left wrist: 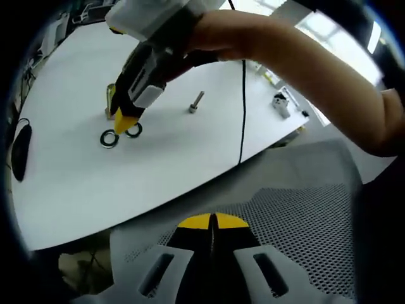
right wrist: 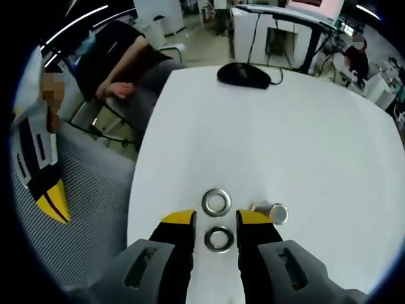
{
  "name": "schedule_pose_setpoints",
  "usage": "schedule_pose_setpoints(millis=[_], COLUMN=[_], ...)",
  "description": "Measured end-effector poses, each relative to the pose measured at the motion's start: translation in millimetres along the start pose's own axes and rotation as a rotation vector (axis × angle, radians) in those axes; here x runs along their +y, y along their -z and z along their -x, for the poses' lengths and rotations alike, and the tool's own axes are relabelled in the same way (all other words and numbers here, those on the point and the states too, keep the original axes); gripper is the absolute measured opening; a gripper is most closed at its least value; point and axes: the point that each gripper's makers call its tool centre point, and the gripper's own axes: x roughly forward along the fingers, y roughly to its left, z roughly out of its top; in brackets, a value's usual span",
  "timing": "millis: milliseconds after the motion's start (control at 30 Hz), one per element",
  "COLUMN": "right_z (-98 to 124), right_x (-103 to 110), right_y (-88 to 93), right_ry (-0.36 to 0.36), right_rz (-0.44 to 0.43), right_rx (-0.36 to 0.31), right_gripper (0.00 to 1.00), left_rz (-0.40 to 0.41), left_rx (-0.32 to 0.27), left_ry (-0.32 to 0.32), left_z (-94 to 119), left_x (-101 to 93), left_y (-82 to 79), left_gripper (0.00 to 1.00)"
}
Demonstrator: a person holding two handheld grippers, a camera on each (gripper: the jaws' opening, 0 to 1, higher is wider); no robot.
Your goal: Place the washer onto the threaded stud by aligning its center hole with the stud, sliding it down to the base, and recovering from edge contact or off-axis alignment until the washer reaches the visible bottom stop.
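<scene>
So in the left gripper view your left claw (left wrist: 212, 221) is pulled back off the white tabletop (left wrist: 69, 183), hanging over a grey mesh chair seat (left wrist: 304, 209), and its yellow-tipped jaws are pressed together with nothing between them. Out on the tabletop, two washers sit touching side by side: the first washer (left wrist: 109, 138) a bit nearer you, the second washer (left wrist: 133, 130) right at the tip of your right claw (left wrist: 126, 119). Past the washers to the right there's a small silver bolt (left wrist: 195, 102) standing up on its own, well apart from them, and a black cable (left wrist: 243, 107) runs across the tabletop beyond it. A black mouse (left wrist: 21, 149) lies at the far left edge.

In the right gripper view your right claw (right wrist: 217, 218) is down at the tabletop (right wrist: 304, 139) with its jaws spread, and one washer (right wrist: 219, 239) lies flat right in the gap between them, not pinched. The other washer (right wrist: 216, 201) lies flat just ahead of the jaw tips. The threaded stud (right wrist: 272, 212) is just beside the right jaw tip; neither washer is on it. The mouse (right wrist: 243, 75) is at the far side of the tabletop, and a seated person (right wrist: 120, 57) is off to the left.
</scene>
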Motion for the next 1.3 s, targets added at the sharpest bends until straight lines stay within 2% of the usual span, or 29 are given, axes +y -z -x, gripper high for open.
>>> schedule_pose_setpoints(millis=[200, 500, 633, 800, 1300], right_z=[-13, -25, -29, -30, -28], right_x=[2, -9, -3, -3, -4], right_y=[2.1, 2.1, 1.2, -0.1, 0.3], right_ry=[-0.005, 0.043, 0.021, 0.058, 0.051], right_rz=[0.021, 0.047, 0.017, 0.095, 0.083], right_rx=[0.037, 0.066, 0.066, 0.092, 0.061], right_gripper=[0.27, 0.27, 0.28, 0.28, 0.23], left_rz=[-0.006, -0.008, -0.011, -0.008, -0.010], left_rx=[-0.002, 0.000, 0.002, 0.006, 0.000], left_ry=[-0.004, -0.003, -0.003, -0.002, -0.003], left_z=[1, 2, 2, 1, 1], left_x=[0.2, 0.0, -0.5, -0.5, -0.3], left_y=[-1.3, -1.8, -1.6, -1.5, -1.9], left_gripper=[0.00, 0.00, 0.00, 0.00, 0.00])
